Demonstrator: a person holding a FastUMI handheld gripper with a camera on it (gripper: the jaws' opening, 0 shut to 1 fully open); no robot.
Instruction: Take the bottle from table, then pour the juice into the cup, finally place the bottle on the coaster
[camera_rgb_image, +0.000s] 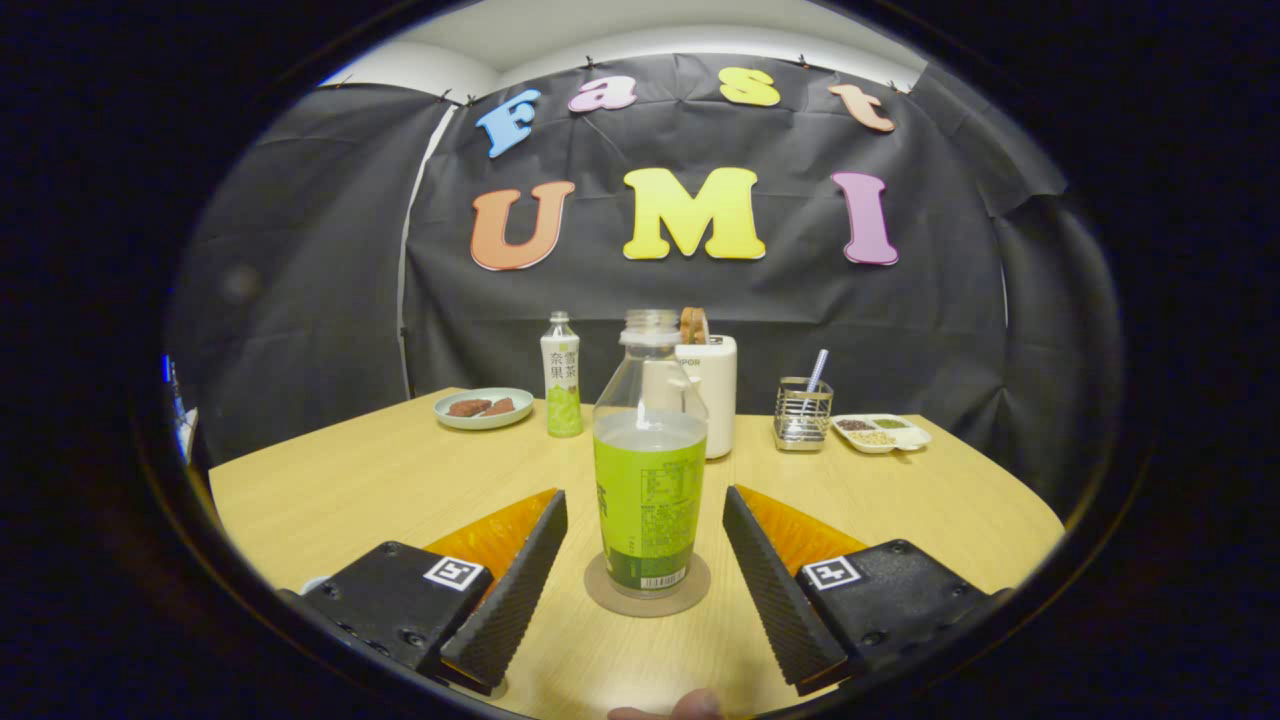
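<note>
Bottle (649, 470) upright on coaster (647, 593) — fingers (510, 590) wide open either side, touching nothing. Back straight off the desk (380, 480) — no bump, no tip.

Even indoor light fell from above, bright enough to leave the pale wooden table (380, 480) warm and clearly lit. The clear uncapped plastic bottle of green juice (649, 470) was sharp, with soft highlights on its shoulder. The gripper (645, 560) stood with fingers spread apart. Fisheye distortion bowed the table's edges, and the periphery dimmed and softened.
</note>
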